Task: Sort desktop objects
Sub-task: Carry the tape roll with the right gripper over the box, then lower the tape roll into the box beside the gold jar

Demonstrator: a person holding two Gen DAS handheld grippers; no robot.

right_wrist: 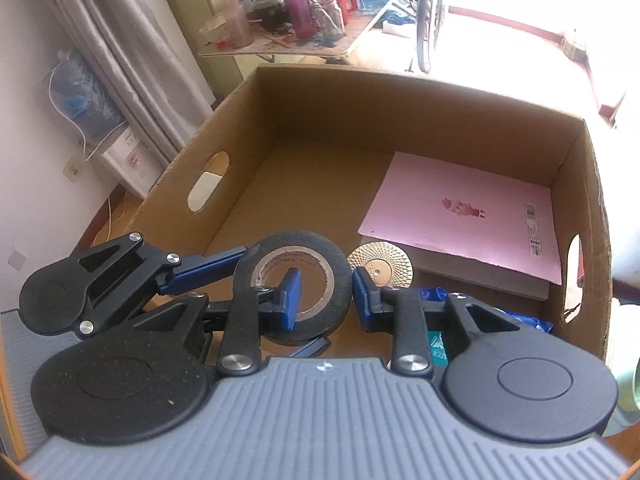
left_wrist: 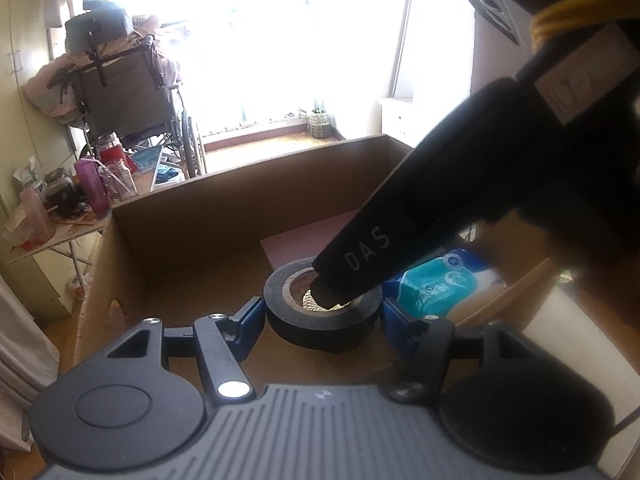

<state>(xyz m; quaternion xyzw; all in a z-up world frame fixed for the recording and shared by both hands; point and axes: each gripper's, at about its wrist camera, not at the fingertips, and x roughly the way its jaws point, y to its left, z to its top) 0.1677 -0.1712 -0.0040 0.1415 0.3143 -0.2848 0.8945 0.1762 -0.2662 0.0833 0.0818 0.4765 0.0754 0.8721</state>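
Nearest: right hand-held gripper [right_wrist: 326,296], blue pads clamped across one wall of the black tape roll [right_wrist: 298,288], one finger through its core; left hand-held gripper [left_wrist: 322,322] closed against the roll's outer sides. Roll sits low inside the cardboard box [right_wrist: 256,128], apparently being set down; next move calls for both grips to release. Its hole axis tilts upward; beyond lie a gold disc [right_wrist: 379,266] and pink booklet [right_wrist: 464,216].
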